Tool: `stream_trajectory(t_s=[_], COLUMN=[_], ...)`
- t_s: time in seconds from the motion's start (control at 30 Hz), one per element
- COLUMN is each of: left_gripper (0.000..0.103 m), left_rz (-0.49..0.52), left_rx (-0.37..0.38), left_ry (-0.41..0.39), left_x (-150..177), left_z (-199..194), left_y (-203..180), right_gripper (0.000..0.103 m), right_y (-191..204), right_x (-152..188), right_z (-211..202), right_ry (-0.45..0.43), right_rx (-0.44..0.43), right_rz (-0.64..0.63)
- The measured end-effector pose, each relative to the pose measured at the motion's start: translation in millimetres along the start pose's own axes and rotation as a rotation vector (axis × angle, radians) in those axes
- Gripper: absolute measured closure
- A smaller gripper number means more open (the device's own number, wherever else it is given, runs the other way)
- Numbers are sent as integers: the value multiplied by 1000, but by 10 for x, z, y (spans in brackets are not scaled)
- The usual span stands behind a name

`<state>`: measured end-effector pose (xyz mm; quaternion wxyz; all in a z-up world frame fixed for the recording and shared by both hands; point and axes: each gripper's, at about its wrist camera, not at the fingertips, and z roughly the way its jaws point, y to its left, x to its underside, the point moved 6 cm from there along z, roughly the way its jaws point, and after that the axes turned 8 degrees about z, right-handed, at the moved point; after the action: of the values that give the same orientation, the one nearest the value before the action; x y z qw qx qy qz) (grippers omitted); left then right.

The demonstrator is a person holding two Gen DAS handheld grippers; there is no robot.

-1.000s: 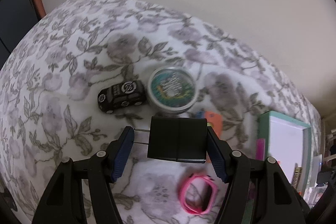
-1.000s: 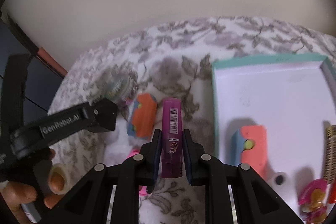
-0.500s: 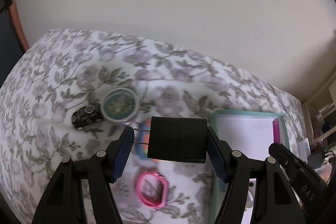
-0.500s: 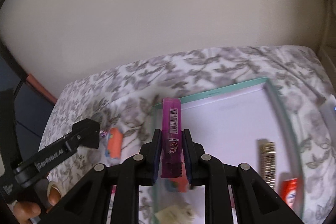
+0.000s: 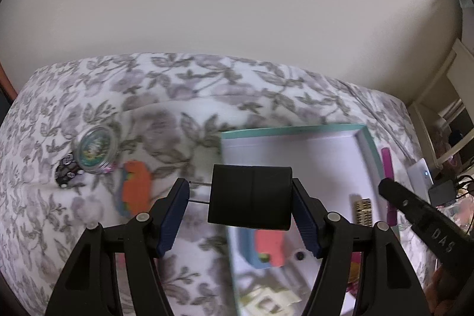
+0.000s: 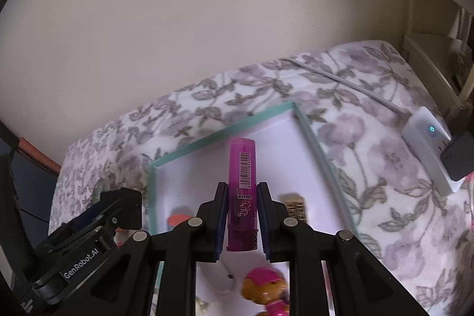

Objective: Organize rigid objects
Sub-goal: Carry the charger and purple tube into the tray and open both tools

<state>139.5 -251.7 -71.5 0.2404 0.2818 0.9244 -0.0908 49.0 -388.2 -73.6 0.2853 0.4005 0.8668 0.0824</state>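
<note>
My left gripper (image 5: 239,189) is shut on a black plug adapter (image 5: 250,200); its two metal prongs point at the left finger. It hangs over the left edge of a teal-rimmed white box (image 5: 290,130) on the floral bedspread. My right gripper (image 6: 242,188) is shut on a purple lighter (image 6: 242,159), upright above the inside of the box (image 6: 225,133). In the box lie a gold comb-like piece (image 5: 363,211), a coral and blue toy (image 5: 266,248) and a pink-helmeted figure (image 6: 263,286). Left of the box rest a round tin (image 5: 96,150), a black toy car (image 5: 66,172) and an orange toy (image 5: 136,188).
A white power strip (image 6: 426,150) with a lit button and a black plug lies on the bed right of the box, its cable running along the wall side. A plain wall stands behind the bed. Shelving shows at the far right (image 5: 444,96).
Both grippers have travelled rightward from the loose items to above the box, each keeping its object. The tin and car slid to the left of the left view; the pink ring dropped out.
</note>
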Motion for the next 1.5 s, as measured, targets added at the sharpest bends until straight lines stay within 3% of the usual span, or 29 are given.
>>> stream_trajectory(t_s=[0.33,0.77,1.13,1.43,1.5], left_gripper=[34,34,34,33,33], left_rz=[2,27,20,-9,-17], left_rx=[15,26,33,22,27], left_ry=[35,43,56,56,50], left_x=[89,266,258,243,237], left_z=[271,372,361,321,306], left_y=[-297,-324,-334,-251,-236], right_gripper=[82,81,80,68,59], right_y=[-245,-319,-298,-245,-230], right_x=[86,214,181,110,94], right_z=[186,393,328,193,161], right_ry=[51,117,98,62,51], right_rx=[75,127,135,142,144], right_rz=[-16,-24,-24,-31,-34])
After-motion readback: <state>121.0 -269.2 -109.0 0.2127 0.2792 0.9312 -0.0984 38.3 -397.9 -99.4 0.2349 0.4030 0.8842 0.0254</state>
